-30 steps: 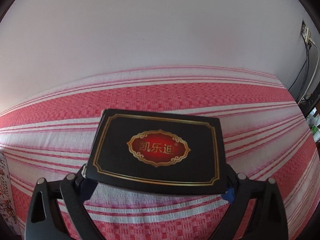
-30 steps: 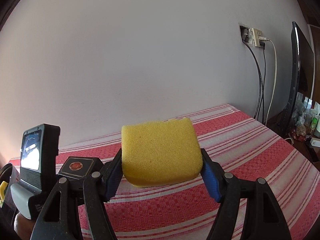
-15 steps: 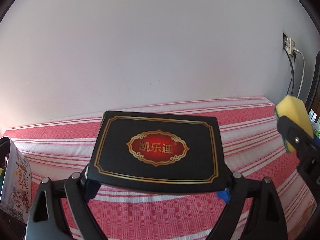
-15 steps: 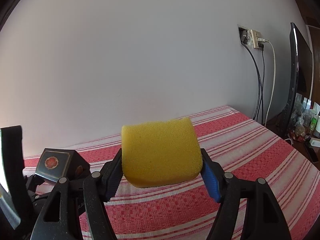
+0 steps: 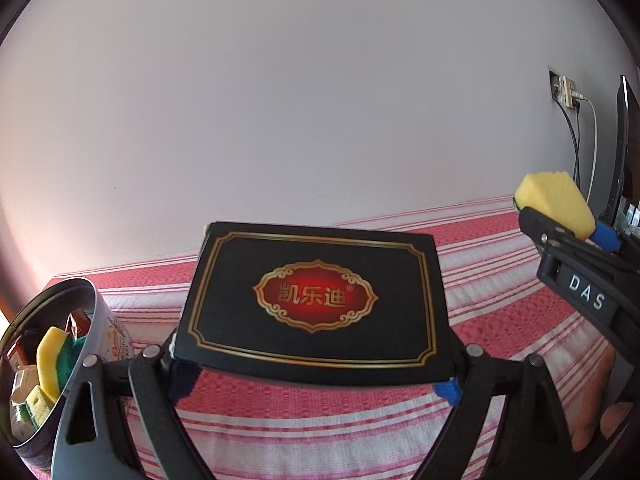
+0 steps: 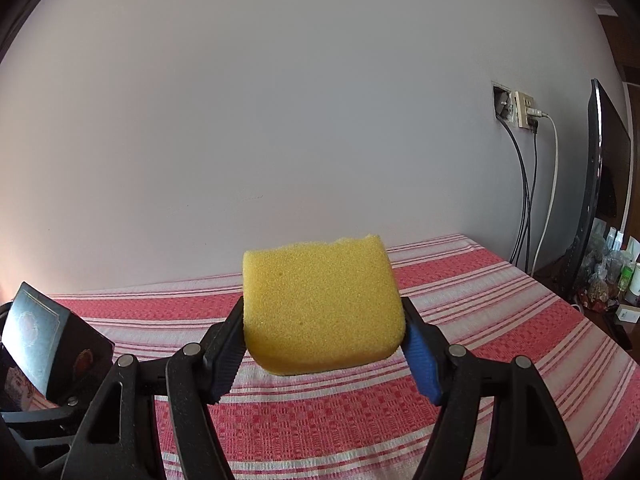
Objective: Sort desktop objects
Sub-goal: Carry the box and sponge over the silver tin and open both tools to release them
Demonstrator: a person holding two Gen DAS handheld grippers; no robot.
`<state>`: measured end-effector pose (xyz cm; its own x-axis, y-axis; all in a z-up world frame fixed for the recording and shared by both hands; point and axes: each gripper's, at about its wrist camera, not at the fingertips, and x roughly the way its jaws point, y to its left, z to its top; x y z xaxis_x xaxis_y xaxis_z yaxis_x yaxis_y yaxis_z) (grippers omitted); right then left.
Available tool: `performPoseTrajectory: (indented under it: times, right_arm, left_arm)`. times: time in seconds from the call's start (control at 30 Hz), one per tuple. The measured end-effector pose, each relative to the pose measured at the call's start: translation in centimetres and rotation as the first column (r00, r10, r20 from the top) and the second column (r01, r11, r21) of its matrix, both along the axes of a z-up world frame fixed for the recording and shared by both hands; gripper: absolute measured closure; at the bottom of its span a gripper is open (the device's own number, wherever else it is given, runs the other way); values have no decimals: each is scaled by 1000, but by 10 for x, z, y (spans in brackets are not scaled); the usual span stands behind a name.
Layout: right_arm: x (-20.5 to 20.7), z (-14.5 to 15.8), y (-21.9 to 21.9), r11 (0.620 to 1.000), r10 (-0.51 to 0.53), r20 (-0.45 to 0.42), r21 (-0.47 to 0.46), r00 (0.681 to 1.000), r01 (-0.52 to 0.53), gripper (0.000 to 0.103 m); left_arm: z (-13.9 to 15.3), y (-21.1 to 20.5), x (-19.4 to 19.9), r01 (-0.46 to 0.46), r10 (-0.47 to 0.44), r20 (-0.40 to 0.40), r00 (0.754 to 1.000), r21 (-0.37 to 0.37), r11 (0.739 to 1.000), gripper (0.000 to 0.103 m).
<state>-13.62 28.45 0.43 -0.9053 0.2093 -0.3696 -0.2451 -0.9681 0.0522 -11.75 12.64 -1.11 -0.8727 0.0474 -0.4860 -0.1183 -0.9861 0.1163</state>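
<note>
Nearest, the left gripper [image 5: 316, 372] clamps a black gift box [image 5: 316, 300] with a red-and-gold emblem above the striped red tablecloth [image 5: 320, 432], and the right gripper [image 6: 324, 344] pinches a yellow sponge [image 6: 320, 308] in the air, so both pieces are, I judge, not yet sorted. At the left edge a round metal tin [image 5: 90, 312] already holds sponges and small boxes. The tin is cut off by the frame, and its deeper contents are hard to make out.

Black box [image 5: 316, 300] in left claw [image 5: 314, 372]
</note>
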Motion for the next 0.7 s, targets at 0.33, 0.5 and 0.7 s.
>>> performPoseTrajectory:
  times: [0.33, 0.5, 0.7]
  right_arm:
    - [12, 3, -10, 999, -12, -38, 37, 999, 13, 30]
    - [14, 2, -5, 999, -41, -38, 9, 998, 41, 30]
    - [13, 2, -6, 998, -54, -36, 9, 998, 54, 30]
  left_arm:
    - [-1, -35, 6, 32, -33, 17, 999, 75, 997, 11]
    - [-1, -41, 8, 66, -66, 9, 998, 75, 995, 11]
    - [-4, -64, 28, 95, -98, 22, 995, 102, 990, 11]
